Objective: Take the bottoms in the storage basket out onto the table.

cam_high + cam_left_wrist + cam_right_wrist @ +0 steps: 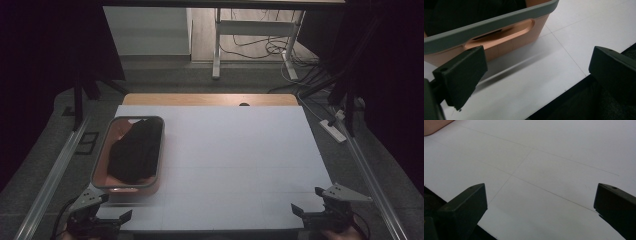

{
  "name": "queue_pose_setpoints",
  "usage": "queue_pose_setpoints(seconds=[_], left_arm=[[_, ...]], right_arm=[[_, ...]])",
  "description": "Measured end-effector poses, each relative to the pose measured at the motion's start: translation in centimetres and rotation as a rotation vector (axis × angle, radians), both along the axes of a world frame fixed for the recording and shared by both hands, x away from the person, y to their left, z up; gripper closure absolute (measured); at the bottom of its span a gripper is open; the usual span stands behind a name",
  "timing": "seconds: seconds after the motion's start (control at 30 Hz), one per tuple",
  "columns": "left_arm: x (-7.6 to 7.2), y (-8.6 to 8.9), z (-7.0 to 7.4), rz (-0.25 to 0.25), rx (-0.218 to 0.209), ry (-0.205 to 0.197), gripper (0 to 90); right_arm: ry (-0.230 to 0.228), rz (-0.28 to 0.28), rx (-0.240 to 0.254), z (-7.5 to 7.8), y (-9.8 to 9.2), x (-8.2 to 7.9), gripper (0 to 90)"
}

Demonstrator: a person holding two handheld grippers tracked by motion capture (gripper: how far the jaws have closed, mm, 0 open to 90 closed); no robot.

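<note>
Both tools rest at the near edge of the white table (240,150). The left gripper (100,220) has jaws wide, just beside the orange basket (100,165) w/ dark cloth (135,150) inside. The right gripper (320,212) is also wide, holding nothing. Risk, I think: left jaw is near the basket wall, so a fast reach may push it.

Open white table (240,150) right of the orange bin (150,187) at near-left.
</note>
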State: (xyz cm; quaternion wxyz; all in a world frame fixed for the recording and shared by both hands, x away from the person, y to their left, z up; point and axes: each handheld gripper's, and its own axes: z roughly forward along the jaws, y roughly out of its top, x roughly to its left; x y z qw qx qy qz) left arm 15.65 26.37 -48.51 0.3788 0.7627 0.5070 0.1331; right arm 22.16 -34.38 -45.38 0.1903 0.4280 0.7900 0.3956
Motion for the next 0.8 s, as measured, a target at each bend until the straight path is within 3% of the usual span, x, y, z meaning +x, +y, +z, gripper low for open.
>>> queue_pose_setpoints(seconds=[0.2,0.8], left_arm=[[0.13,0.1,-0.03,-0.008,-0.01,0.008,1.7],[0.1,0.01,0.02,-0.018,-0.006,0.005,1.8]], right_arm=[[0.019,0.029,-0.018,-0.1,0.25,0.14,0.0],[0.045,0.03,-0.021,-0.21,0.28,0.35,0.0]])
